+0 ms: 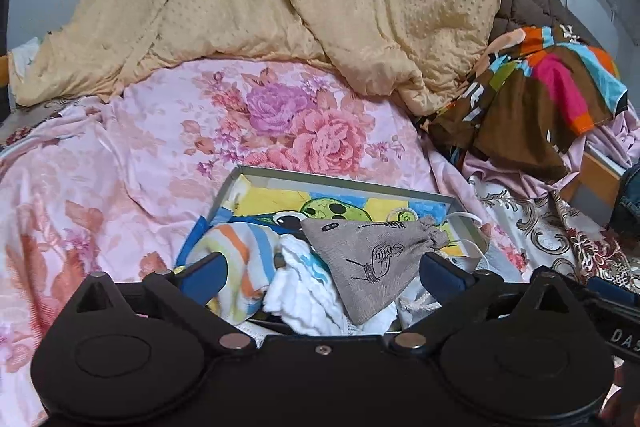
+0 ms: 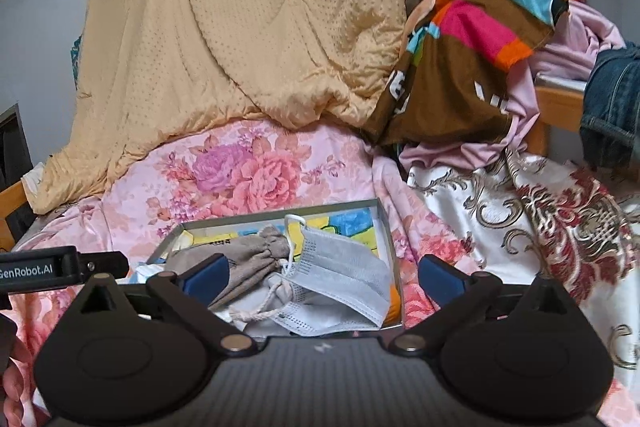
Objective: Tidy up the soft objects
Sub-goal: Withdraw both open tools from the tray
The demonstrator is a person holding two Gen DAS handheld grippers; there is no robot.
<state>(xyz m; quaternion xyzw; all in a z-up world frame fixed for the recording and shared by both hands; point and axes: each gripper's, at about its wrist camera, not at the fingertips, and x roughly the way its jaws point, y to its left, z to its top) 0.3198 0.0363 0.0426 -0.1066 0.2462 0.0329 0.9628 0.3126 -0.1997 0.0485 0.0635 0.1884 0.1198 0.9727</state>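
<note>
Hovering low in each frame with fingers spread and gripping nothing, the left gripper [image 1: 322, 273] and right gripper [image 2: 322, 277] flank the tray [image 1: 344, 182], where the pouch [image 1: 372, 259], sock [image 1: 240, 255] and mask [image 2: 340, 267] lie gathered for sorting.

The tray's [image 1: 352, 185] near rim hides behind the left gripper [image 1: 322, 277] body. The drawstring pouch [image 1: 372, 259] covers part of the white cloth [image 1: 296, 291]. On the right, the jeans [image 2: 612, 99] run past the frame edge.
</note>
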